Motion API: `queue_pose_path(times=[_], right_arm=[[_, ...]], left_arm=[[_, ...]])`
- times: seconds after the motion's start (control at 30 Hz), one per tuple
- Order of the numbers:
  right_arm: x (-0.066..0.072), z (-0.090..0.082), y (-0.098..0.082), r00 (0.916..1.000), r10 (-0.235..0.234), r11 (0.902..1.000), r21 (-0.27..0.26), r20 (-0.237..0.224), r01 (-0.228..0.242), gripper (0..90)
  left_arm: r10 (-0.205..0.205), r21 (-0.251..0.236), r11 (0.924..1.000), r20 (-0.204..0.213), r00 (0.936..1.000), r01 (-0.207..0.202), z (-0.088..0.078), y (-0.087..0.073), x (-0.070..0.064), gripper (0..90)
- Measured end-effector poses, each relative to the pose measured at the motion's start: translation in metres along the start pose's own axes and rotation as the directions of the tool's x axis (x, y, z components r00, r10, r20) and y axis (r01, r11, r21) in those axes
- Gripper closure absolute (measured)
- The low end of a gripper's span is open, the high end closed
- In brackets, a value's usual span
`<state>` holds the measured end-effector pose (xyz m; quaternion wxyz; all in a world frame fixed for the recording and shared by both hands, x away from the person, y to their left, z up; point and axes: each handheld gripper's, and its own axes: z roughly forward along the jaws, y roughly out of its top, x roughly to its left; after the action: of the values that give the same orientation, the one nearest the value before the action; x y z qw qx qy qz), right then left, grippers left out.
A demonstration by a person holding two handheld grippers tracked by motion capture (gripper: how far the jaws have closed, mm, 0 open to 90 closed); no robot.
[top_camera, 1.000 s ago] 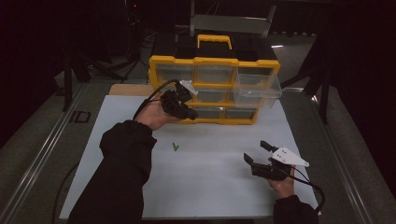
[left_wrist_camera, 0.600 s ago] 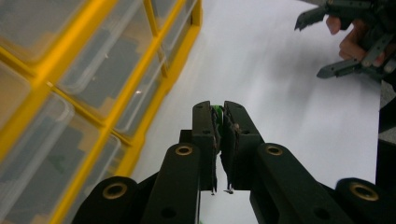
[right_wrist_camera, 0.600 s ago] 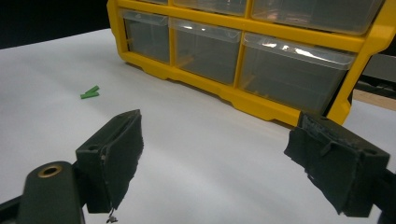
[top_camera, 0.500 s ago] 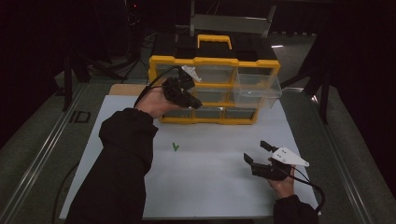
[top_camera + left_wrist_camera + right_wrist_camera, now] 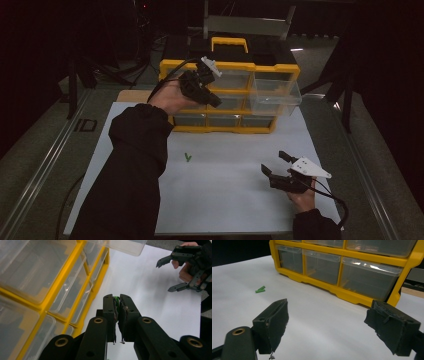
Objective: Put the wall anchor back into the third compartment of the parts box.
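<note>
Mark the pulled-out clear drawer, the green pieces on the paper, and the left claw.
clear drawer point(image 5: 276, 92), high view, front wall.
green pieces point(image 5: 188, 157), high view, middle of pair.
left claw point(image 5: 117, 305), left gripper view, between tips.

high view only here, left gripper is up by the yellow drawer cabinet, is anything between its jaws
observer: yes, the left gripper is shut on a small bright green piece; its own view shows the piece pinched between the black jaws.
operator: and the right one, carrying anything
observer: no, the right gripper stands wide open with nothing between its jaws.
operator: that green speck on the white sheet, one piece or two
observer: two short green sticks, lying in a narrow v on the white paper sheet; they seem to meet at one end.
</note>
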<state>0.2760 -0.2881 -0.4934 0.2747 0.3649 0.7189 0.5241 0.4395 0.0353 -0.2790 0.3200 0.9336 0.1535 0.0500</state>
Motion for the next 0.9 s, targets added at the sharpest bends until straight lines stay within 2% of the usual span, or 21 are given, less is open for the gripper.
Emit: queue_pose_path(times=[0.2,0.43,0.47,0.73,0.9], right_arm=[[-0.002,-0.001,-0.001,1.0,0.004,1.0,0.002,0.004,-0.004,16.0],[-0.003,-0.002,-0.001,1.0,0.008,1.0,-0.002,0.003,-0.008,16.0],[-0.003,-0.001,-0.002,0.9999,0.011,0.9999,0.003,0.007,-0.011,16.0],[-0.003,-0.001,-0.002,0.9999,0.009,0.9999,0.007,0.007,-0.009,16.1],[-0.003,-0.001,-0.002,0.9999,0.009,0.9999,0.008,0.007,-0.009,16.0]], left_arm=[[0.008,0.006,1.0,0.025,0.9997,-0.008,0.006,0.007,0.002,85.0],[0.003,0.006,1.0,0.031,0.9995,-0.003,0.01,0.014,0.005,85.0],[0.017,0.017,0.9997,0.042,0.999,-0.018,0.012,0.017,0.004,85.0],[0.025,0.012,0.9996,0.048,0.9985,-0.025,0.013,0.025,0.003,85.0],[0.049,0.004,0.9988,0.054,0.9973,-0.049,0.011,0.031,0.002,85.0]])
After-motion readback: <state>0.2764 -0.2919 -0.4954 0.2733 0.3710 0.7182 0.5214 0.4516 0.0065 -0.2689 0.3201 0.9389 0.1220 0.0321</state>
